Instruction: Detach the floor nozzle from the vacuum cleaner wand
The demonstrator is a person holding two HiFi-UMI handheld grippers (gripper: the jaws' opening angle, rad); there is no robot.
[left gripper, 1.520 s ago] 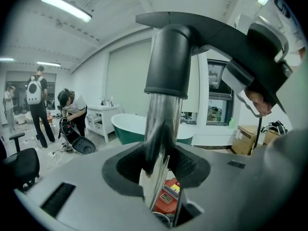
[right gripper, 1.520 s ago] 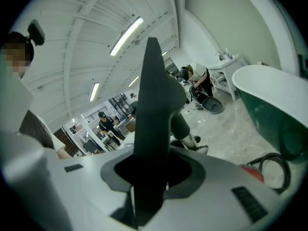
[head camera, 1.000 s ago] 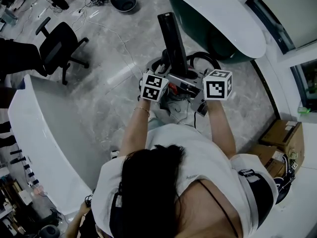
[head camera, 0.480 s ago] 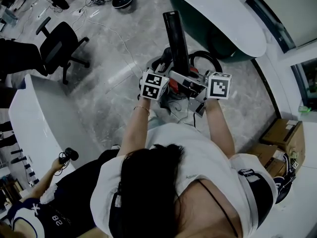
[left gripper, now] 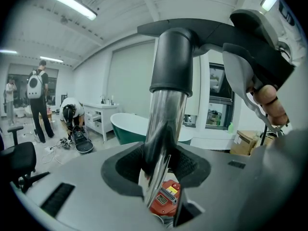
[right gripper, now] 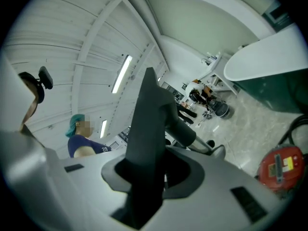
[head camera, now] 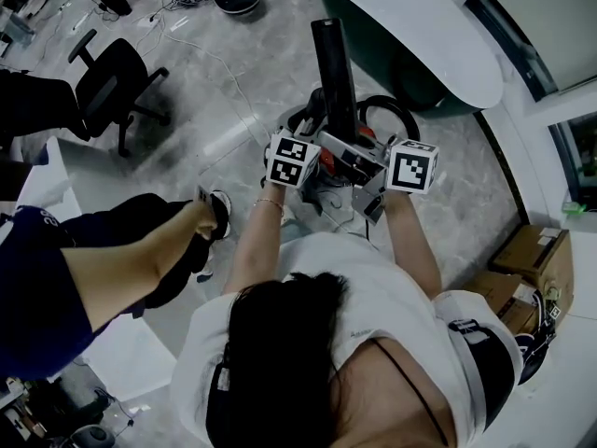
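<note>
Showing, from above, a person holding a vacuum's wand and floor nozzle raised in front of the chest, with one gripper on each part.

The left gripper (left gripper: pixel 156 177) is clamped on the shiny metal wand (left gripper: pixel 163 119), its jaws fairly wide around the tube. The right gripper (right gripper: pixel 144 179) is clamped on the black floor nozzle (right gripper: pixel 147 124), its jaws partly closed on the narrow body.

Compared with a second ago, the right gripper has rolled a little. The far end of the floor nozzle has swung slightly toward the bathtub (head camera: pixel 420 35). The left gripper has kept still. This looks like a twisting pull at the joint. The nozzle's black collar still sits over the end of the wand, so the two parts do not yet seem separated.

Also new is a second person (head camera: pixel 112 269) in dark blue, who has stepped in close at the left, one arm reaching near the holder's left elbow.

Room to move is tight in most directions:
- **Ahead:** the white rim of the bathtub lies just beyond the nozzle's tip.
- **Below:** the red vacuum body (head camera: pixel 325 163) and a black hose (head camera: pixel 392 110) sit under the hands.
- **Right:** cardboard boxes (head camera: pixel 532 259) stand nearby.
- **Left:** the newcomer crowds this side.
- **Ahead and to the left:** bare floor (head camera: pixel 233 91) lies open, with an office chair (head camera: pixel 117 82) well apart.
</note>
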